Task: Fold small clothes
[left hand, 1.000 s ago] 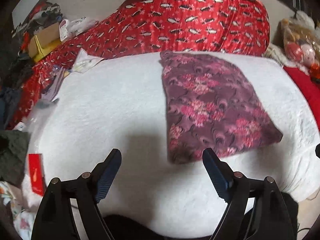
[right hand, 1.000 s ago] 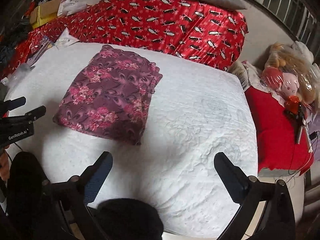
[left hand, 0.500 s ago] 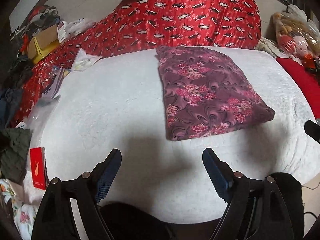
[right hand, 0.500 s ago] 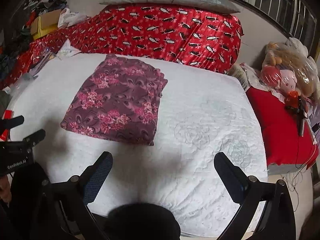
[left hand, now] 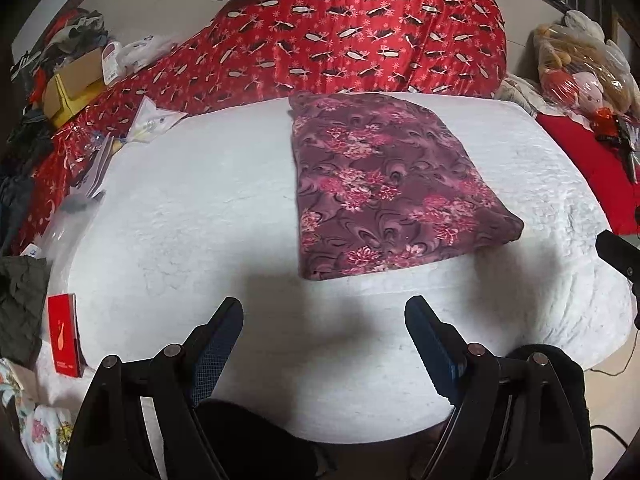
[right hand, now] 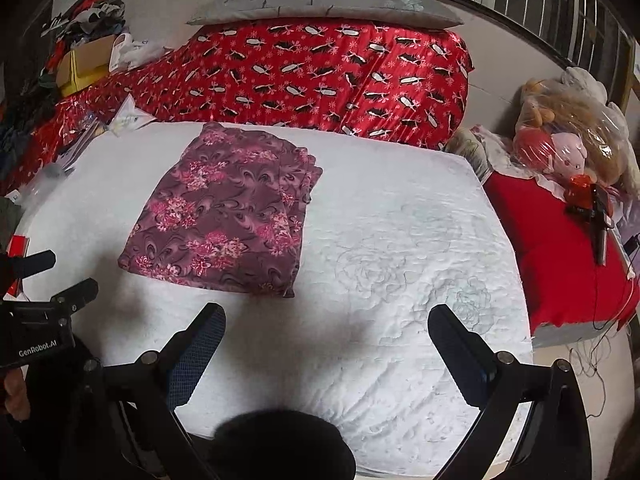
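A maroon garment with pink flowers lies folded into a flat rectangle on the white quilted bed. In the right wrist view the same garment sits left of centre on the bed. My left gripper hangs open over the near edge of the bed, short of the garment, with nothing between its fingers. My right gripper is open too, apart from the garment, empty. The left gripper's body shows at the left edge of the right wrist view.
A red patterned quilt with a grey pillow on top lies behind the bed. Bagged plush toys and a red cushion are at the right. Clutter, a cardboard box and a red booklet line the left side.
Both grippers have drawn back from the garment, so more of the bed and room shows. The garment lies still and both grippers stay open.
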Motion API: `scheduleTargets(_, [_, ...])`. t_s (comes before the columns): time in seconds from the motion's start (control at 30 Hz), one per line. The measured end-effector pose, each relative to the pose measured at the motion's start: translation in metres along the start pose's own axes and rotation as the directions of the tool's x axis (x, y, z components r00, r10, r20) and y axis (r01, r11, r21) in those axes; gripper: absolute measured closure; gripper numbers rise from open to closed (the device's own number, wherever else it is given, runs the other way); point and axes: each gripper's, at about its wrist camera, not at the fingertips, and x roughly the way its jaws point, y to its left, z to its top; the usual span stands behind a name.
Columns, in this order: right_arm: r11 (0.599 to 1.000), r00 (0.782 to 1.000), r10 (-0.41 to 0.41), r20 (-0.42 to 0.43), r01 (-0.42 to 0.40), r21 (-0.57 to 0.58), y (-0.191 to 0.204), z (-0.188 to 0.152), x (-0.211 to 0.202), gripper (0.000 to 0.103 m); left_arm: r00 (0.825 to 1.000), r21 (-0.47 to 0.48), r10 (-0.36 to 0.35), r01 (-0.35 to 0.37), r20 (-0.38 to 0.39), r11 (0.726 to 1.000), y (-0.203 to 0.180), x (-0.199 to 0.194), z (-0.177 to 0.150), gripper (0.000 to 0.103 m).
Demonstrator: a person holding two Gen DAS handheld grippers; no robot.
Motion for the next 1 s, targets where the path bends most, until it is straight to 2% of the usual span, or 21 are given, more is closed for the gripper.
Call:
scheduleTargets(0.5, [0.999, 1.0, 0.027, 0.007, -0.027, 0.033, -0.003, -0.005, -0.003, 0.001, 0.999, -0.028, -0.023, 0.024, 0.028, 0.999, -0.015, -0.016, -0.002, 0.02])
scheduleTargets(1.0, [0.999, 1.0, 0.031, 0.007, -0.031, 0.015, 0.003, -0.002, -0.004, 0.001, 0.999, -0.048, -0.025, 0.026, 0.033, 0.999, -0.018, -0.02, 0.0, 0.02])
